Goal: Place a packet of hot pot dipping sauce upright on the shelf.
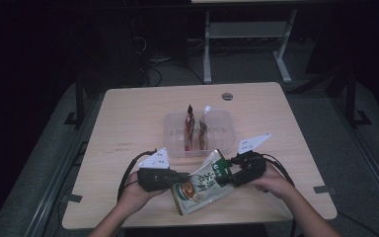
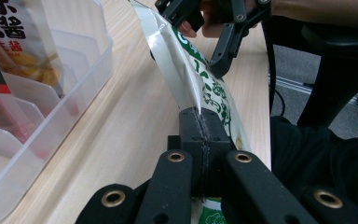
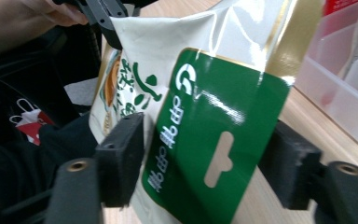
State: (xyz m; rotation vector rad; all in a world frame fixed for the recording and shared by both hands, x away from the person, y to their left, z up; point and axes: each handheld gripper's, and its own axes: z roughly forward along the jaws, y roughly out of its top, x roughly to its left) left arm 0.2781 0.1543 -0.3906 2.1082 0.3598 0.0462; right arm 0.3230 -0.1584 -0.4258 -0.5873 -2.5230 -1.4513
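Wooden bench (image 1: 128,123): pouch (image 1: 200,185) is pinched by the clenched left tool (image 2: 200,122); its green header lies between the unclamped right tool (image 3: 205,163), best closed squarely before lifting.

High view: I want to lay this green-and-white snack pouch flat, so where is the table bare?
Bare wood lies left of the clear plastic divided bin, right of it toward the table's edge, and behind it by the grey round grommet. The front middle is crowded by both grippers and the green-and-white snack pouch.
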